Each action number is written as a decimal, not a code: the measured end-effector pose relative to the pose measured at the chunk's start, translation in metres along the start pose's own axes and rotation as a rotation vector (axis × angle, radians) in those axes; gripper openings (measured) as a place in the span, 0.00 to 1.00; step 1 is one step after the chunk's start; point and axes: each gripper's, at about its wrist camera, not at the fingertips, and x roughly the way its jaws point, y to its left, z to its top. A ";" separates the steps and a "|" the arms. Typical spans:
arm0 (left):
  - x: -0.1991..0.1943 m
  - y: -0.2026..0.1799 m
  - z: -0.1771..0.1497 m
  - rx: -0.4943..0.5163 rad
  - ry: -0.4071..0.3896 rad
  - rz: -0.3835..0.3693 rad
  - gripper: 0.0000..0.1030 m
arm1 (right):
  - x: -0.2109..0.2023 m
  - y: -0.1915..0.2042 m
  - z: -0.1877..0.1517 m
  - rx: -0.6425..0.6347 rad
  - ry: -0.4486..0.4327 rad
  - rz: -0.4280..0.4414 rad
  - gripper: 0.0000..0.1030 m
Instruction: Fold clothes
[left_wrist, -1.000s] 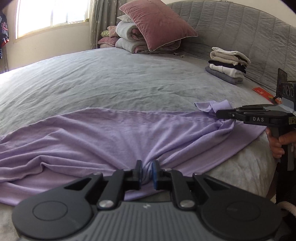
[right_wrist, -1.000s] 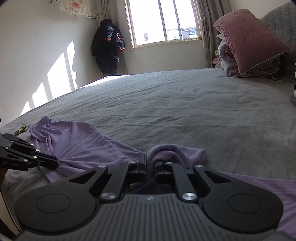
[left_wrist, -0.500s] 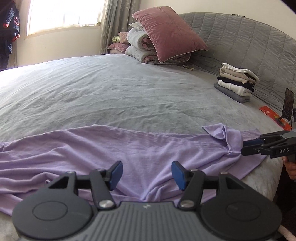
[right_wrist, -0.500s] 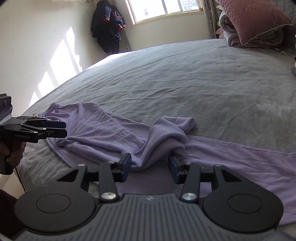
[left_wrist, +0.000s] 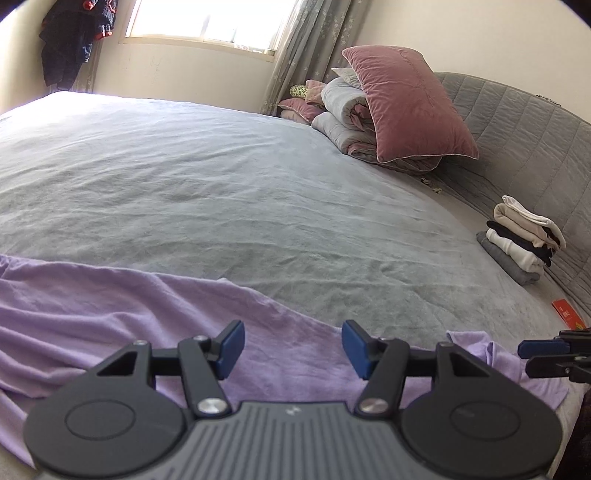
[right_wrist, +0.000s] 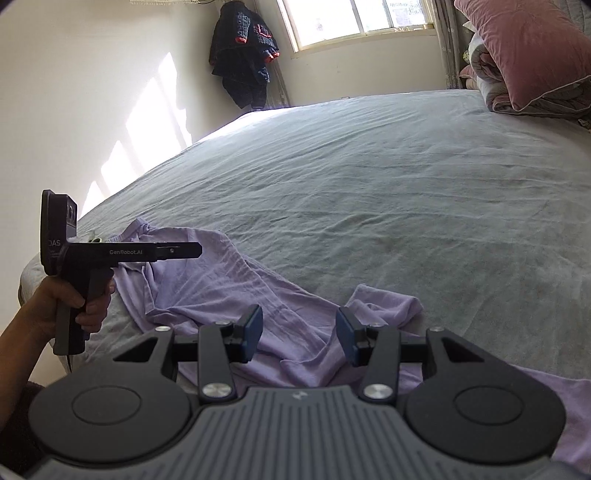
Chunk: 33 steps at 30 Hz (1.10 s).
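A lilac garment (left_wrist: 147, 314) lies crumpled in a long strip along the near edge of the grey bed (left_wrist: 221, 184). My left gripper (left_wrist: 293, 345) hovers just above its middle part, open, with nothing between the blue pads. In the right wrist view the garment (right_wrist: 221, 280) bunches into a raised fold below my right gripper (right_wrist: 299, 332), which is open and holds nothing. The left gripper (right_wrist: 197, 250) shows there side-on, held in a hand above the cloth's far end. The right gripper's tips (left_wrist: 524, 357) reach in at the right edge of the left wrist view.
A stack of folded clothes (left_wrist: 524, 240) sits against the grey quilted headboard (left_wrist: 517, 122). A pink pillow (left_wrist: 406, 107) leans on rolled duvets at the back. A red packet (left_wrist: 567, 314) lies near the bed edge. A dark jacket (right_wrist: 243, 62) hangs by the window.
Both grippers were shut on the lilac garment, then opened and let it go. The right one rose off the cloth. The left one rolled and shifted along the bed.
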 end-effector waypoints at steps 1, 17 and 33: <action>0.002 0.001 0.001 -0.028 0.009 -0.013 0.56 | 0.010 0.003 0.005 -0.014 0.014 0.012 0.46; 0.033 -0.001 0.007 -0.228 0.135 -0.156 0.37 | 0.095 0.028 0.015 -0.139 0.135 0.045 0.05; 0.021 0.006 -0.011 -0.173 0.151 -0.047 0.01 | 0.097 0.034 0.024 -0.091 0.135 0.215 0.13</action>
